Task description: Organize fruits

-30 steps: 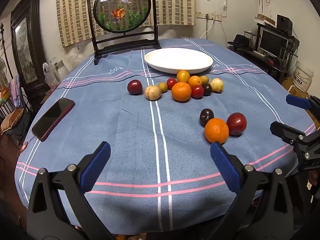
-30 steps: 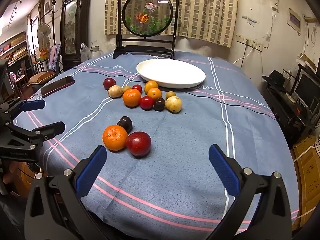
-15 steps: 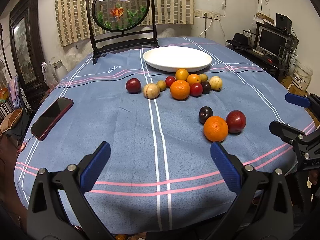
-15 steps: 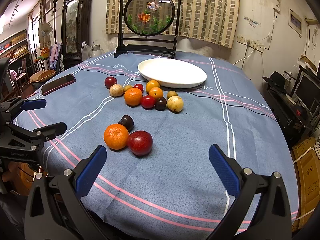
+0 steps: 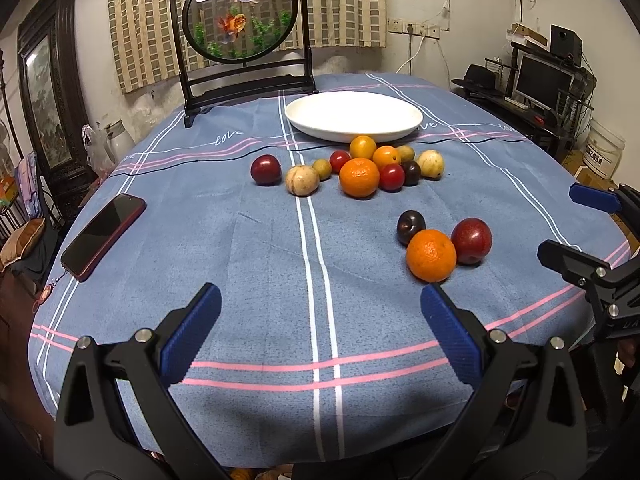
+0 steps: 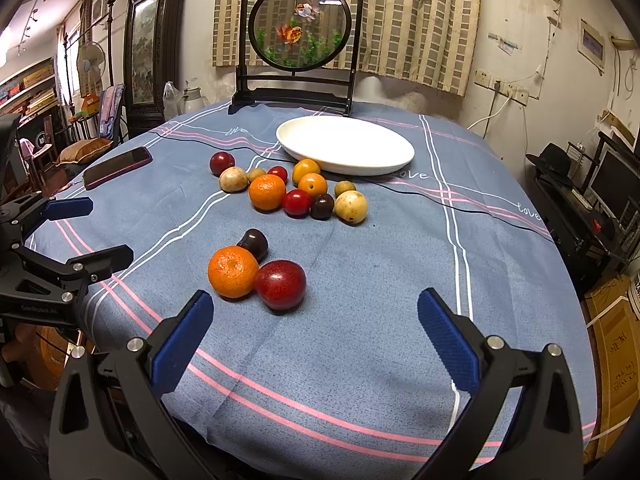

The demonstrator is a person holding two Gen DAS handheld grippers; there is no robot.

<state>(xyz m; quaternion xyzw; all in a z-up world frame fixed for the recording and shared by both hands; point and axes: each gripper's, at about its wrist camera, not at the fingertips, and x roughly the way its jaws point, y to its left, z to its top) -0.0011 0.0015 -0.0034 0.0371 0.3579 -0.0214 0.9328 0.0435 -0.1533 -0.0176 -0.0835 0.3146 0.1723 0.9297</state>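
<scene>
Lived-in home, dining or sitting room. Round table under a blue striped tablecloth (image 5: 240,240); goldfish embroidery screen (image 5: 240,20) in a black stand at its far edge. Checked curtains (image 6: 420,20), dark carved cabinet (image 6: 148,40), standing fan (image 6: 91,58). Computer monitor (image 5: 540,80) on a cluttered desk; wall sockets (image 6: 500,88) with trailing cords.

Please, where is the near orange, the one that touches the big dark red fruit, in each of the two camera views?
Left wrist view: the near orange lies right of centre, just beyond the right blue finger of the left claw.
Right wrist view: the same orange lies left of centre, just beyond the left finger of the right claw.
Shared landmark: the white plate at the far side.
</scene>
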